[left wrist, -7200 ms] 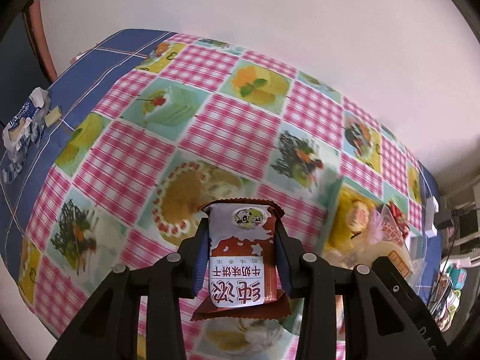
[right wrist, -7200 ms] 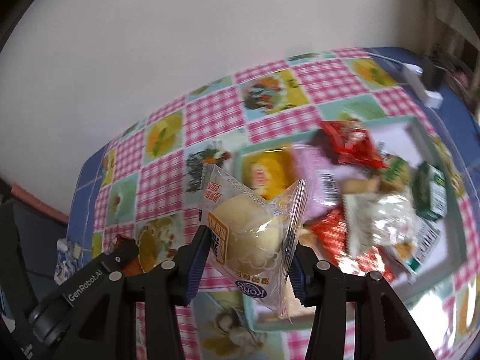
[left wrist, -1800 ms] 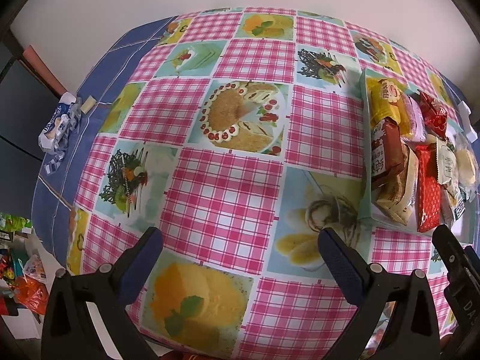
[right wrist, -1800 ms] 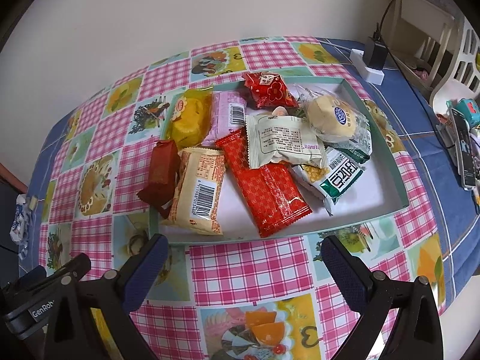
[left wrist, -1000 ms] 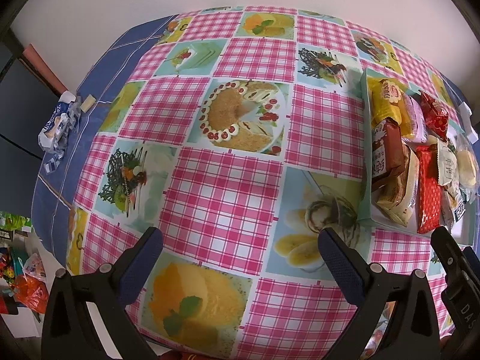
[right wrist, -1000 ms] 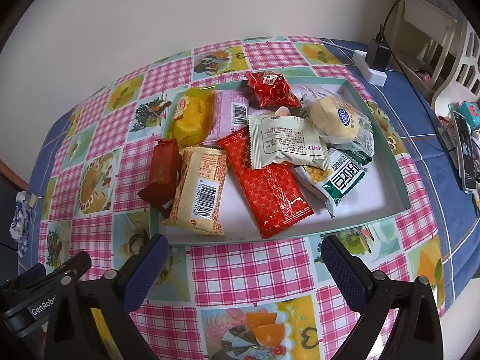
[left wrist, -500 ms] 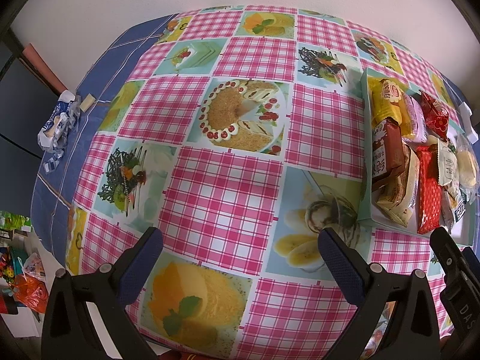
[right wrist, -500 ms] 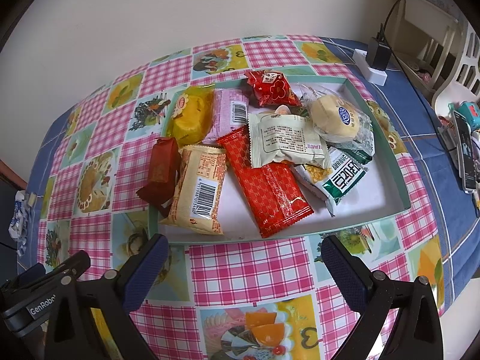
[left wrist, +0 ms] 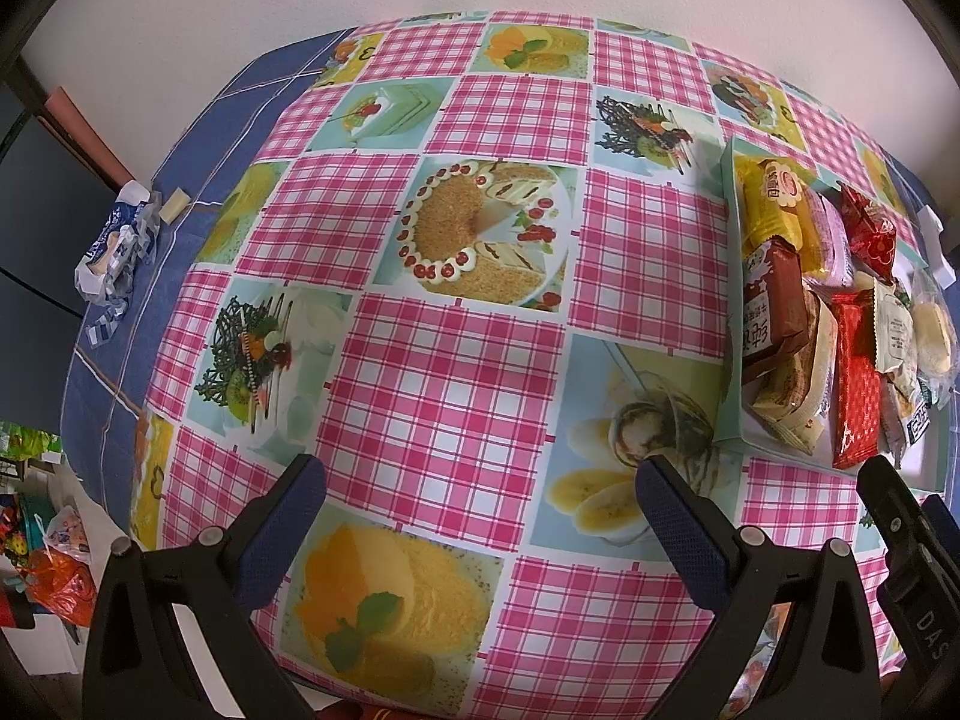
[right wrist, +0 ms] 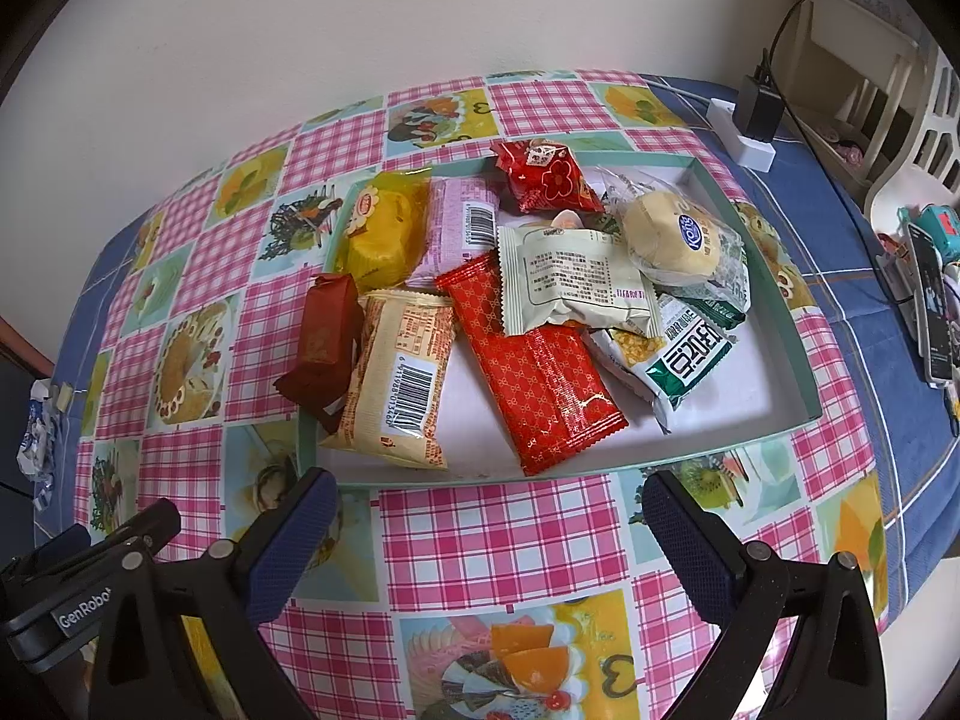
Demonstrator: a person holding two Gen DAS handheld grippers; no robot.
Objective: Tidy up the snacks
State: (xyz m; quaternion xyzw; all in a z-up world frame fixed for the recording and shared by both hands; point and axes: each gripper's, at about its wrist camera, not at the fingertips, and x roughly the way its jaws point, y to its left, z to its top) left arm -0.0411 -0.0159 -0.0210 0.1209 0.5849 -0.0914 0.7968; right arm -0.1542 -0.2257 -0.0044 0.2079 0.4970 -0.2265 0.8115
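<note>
A pale green tray (right wrist: 798, 360) sits on the checked tablecloth and holds several snack packs: a brown biscuit pack (right wrist: 324, 342), a long red pack (right wrist: 534, 360), a yellow cake pack (right wrist: 384, 228) and a bun in clear wrap (right wrist: 678, 240). My right gripper (right wrist: 489, 531) stands open just in front of the tray's near rim, nothing between its fingers. My left gripper (left wrist: 480, 513) is open too, over bare cloth to the left of the tray (left wrist: 729, 360), where the brown biscuit pack (left wrist: 771, 312) leans on the left rim.
A crumpled blue-and-white wrapper (left wrist: 111, 252) lies at the table's left edge. A white power strip with a black charger (right wrist: 750, 126) sits behind the tray on the right. A phone (right wrist: 933, 306) and clutter lie far right. Wall runs behind the table.
Earlier the left gripper held the brown biscuit pack and the right the wrapped bun; both now lie in the tray. Over the last second nothing has visibly moved.
</note>
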